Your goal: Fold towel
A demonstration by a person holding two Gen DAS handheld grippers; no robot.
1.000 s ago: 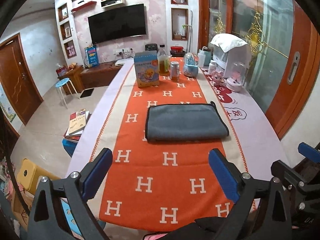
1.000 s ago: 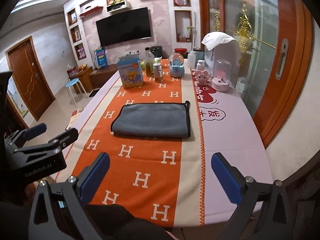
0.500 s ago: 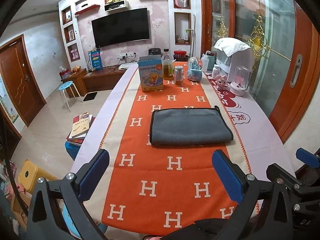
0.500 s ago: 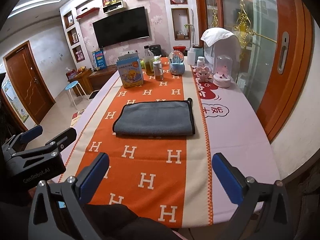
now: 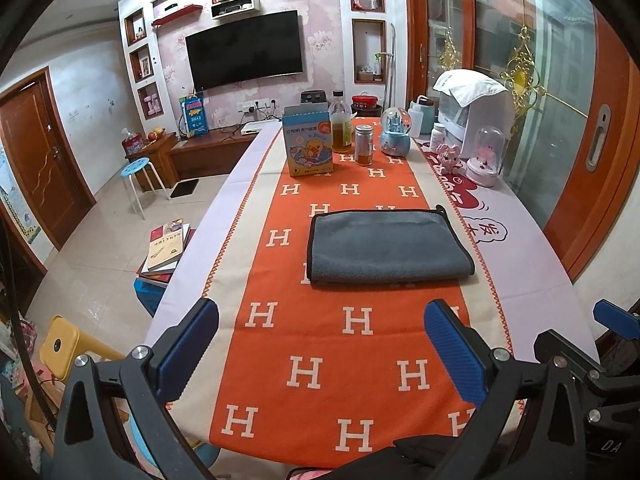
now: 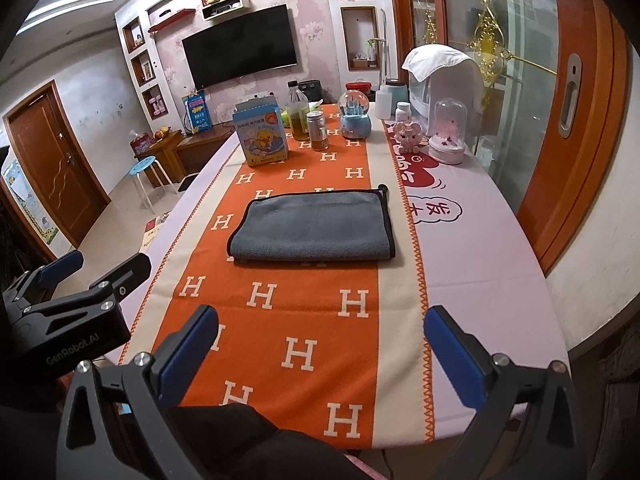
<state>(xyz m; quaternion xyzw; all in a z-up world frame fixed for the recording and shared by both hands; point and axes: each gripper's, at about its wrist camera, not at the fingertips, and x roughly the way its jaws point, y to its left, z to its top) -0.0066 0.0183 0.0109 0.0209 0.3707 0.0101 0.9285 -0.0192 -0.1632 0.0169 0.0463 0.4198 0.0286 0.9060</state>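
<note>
Table (image 5: 532, 248) runner (image 5: 348, 344): orange, white "H" marks | towel (image 5: 384, 246): grey, folded, mid-runner | left gripper (image 5: 320, 344): jaws wide, empty, "GenRobot.AI" on body | right gripper (image 6: 320, 344): jaws wide, empty | box (image 5: 308, 142): duck print, beyond towel

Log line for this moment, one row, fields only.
towel: folded, flat on orange runner | left gripper: open, clear of towel | right gripper: open, clear of towel

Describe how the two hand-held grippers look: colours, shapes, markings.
Left hand-held gripper and right hand-held gripper match: black angular metal frames with silver bolts and ribbed blue finger pads. White "GenRobot.AI" lettering marks the left one's body in the right wrist view.
</note>
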